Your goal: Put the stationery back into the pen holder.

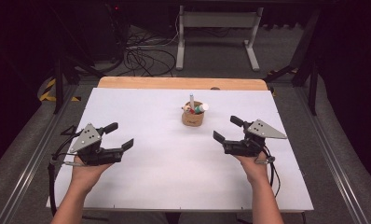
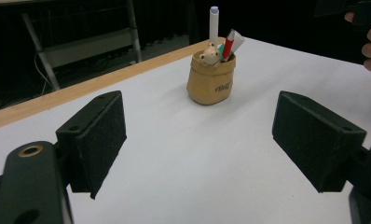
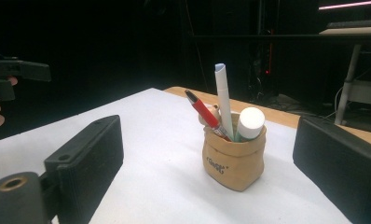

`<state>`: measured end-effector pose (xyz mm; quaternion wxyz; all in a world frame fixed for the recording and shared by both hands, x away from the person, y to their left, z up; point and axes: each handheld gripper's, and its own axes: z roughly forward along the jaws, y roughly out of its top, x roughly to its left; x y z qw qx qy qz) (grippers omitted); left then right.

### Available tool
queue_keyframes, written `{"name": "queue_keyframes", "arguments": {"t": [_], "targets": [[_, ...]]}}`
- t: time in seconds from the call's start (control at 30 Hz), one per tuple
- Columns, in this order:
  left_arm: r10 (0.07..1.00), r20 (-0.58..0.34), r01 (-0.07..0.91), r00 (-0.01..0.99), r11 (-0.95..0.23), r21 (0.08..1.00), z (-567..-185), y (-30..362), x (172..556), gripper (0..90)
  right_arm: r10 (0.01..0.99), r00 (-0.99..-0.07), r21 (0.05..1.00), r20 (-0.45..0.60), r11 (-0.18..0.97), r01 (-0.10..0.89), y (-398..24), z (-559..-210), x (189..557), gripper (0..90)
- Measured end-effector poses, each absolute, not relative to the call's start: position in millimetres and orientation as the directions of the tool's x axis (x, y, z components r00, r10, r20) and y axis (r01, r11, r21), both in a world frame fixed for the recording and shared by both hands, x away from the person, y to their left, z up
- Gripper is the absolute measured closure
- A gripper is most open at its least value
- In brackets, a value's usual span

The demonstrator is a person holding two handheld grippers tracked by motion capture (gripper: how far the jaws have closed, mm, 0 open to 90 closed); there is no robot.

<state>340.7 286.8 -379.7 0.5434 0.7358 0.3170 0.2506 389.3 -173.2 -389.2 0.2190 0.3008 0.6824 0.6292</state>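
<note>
Two grippers, left (image 1: 120,136) and right (image 1: 226,129), are being held with fingers spread wide and empty, flanking the tan pen pouch (image 1: 192,117) standing mid-tabletop (image 1: 141,182), seemingly readied for reaching in.

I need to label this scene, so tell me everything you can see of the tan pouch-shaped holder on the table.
The tan holder looks like a small soft sack with a rolled rim and dark lettering on its side, too small to read. It stands upright on the white table, toward the far edge, apart from both grippers. From its mouth stick a tall white pen, a red pen leaning sideways, a thick white-capped marker and a small bear-like figure. Nothing else touches it.
</note>
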Motion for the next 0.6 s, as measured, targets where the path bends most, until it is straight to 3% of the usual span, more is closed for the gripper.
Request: {"name": "queue_keyframes", "arguments": {"t": [0.6], "targets": [[0.741, 0.027, 0.19, 0.671, -0.207, 0.96, -377, 293, 339, 18.1, 0.699, -0.713, 0.988, 0.061, 0.062, 0.145, -195, -393, 377, 9.1]]}}
